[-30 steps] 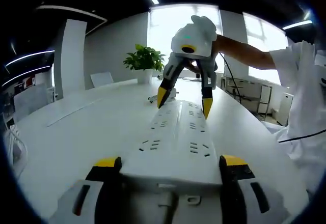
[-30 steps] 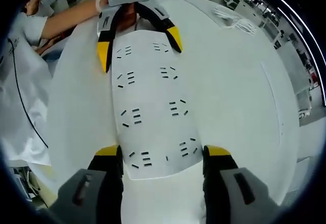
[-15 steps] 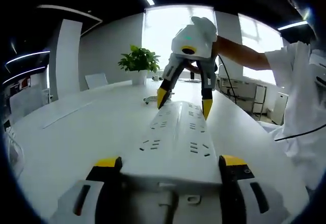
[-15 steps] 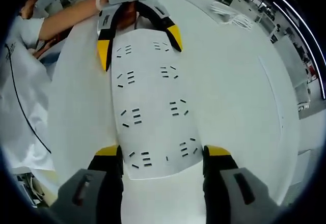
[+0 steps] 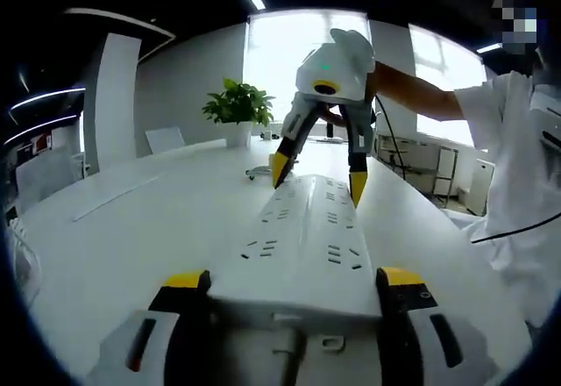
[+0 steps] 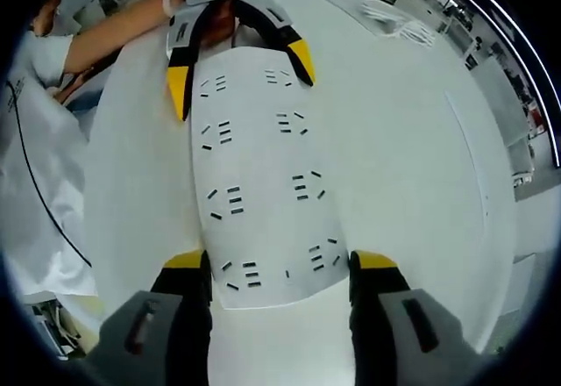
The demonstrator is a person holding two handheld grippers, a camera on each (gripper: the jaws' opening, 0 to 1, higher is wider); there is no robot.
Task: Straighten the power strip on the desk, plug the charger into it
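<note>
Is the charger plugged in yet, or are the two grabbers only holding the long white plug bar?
Not plugged in yet. The left gripper and the right gripper each hold one end of the power strip between their jaws on the white desk, so straightening is what's in hand. Every socket in view is empty. A small thing lies far off by the plant, too small to name. Fetching and plugging in the charger is left.

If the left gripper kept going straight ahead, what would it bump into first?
Probably the power strip itself, already between the left gripper's jaws. Past the strip's far end sits the right gripper. Depth is hard to judge.
</note>
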